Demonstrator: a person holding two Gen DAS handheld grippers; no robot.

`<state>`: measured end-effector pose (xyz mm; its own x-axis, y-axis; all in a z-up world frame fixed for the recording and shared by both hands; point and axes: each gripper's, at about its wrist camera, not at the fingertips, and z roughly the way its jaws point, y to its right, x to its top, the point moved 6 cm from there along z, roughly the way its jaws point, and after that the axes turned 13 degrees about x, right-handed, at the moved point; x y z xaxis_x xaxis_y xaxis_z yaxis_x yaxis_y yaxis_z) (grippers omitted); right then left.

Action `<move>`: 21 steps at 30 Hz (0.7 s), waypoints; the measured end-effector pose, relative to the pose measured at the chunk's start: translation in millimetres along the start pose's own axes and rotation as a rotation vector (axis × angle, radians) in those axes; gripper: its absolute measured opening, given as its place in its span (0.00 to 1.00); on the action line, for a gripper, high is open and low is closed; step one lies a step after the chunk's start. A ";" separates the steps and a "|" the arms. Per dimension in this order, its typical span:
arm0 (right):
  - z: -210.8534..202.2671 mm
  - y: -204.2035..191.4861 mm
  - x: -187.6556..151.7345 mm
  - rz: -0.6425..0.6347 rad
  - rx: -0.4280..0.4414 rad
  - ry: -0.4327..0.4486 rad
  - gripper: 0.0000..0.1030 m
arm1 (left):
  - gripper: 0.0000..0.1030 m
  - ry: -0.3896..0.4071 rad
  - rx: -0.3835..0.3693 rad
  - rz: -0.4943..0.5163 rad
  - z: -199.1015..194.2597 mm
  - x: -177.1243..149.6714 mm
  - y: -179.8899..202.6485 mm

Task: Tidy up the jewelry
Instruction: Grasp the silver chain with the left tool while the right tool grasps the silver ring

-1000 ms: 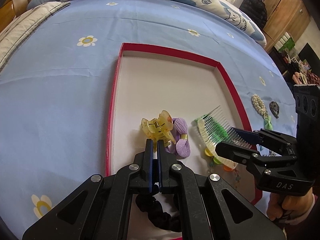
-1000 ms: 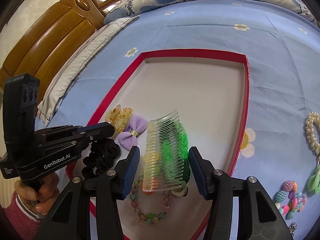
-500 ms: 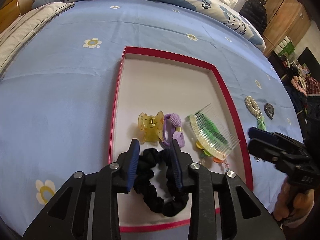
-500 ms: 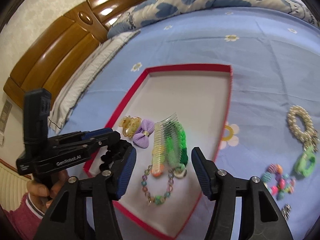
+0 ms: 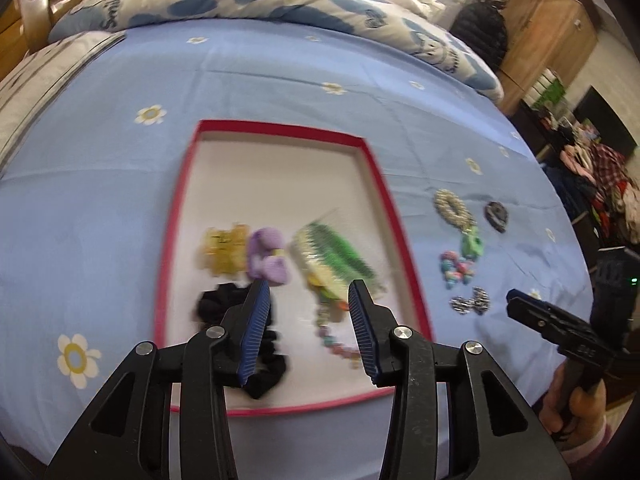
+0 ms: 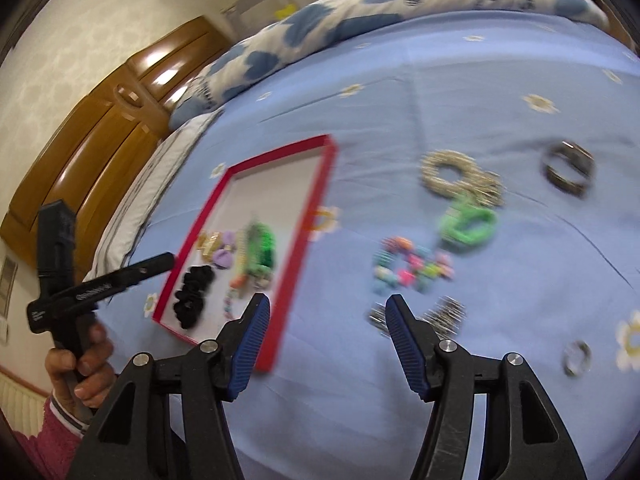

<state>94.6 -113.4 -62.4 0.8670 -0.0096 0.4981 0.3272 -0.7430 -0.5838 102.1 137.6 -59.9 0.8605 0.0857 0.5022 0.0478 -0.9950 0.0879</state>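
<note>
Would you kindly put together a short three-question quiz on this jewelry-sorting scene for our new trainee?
1. True or false: the black scrunchie lies inside the red-rimmed tray.
2. Which lies on the bedsheet, outside the tray? A) green comb B) pearl ring C) purple bow
3. Fill in: the right gripper holds ____.

Key: 1 true. 2 B. 3 nothing; its jaws have just been opening and stand open and empty over the sheet.

A home bedroom: a bed (image 5: 280, 92) in a blue daisy-print sheet fills both views, a wooden headboard (image 6: 100, 136) upper left, a heart-patterned quilt (image 5: 248, 0) along the top.
</note>
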 end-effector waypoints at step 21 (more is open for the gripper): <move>-104.5 92.2 -46.6 0.150 -0.219 0.143 0.61 | 0.43 -0.054 -0.134 0.233 -0.2 -33.5 137.3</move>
<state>45.2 -251.4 -72.5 0.8329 -0.2124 0.5111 0.0975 -0.8527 -0.5132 79.7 -1.8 -64.5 0.8664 -0.1508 0.4759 -0.2187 -0.9716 0.0904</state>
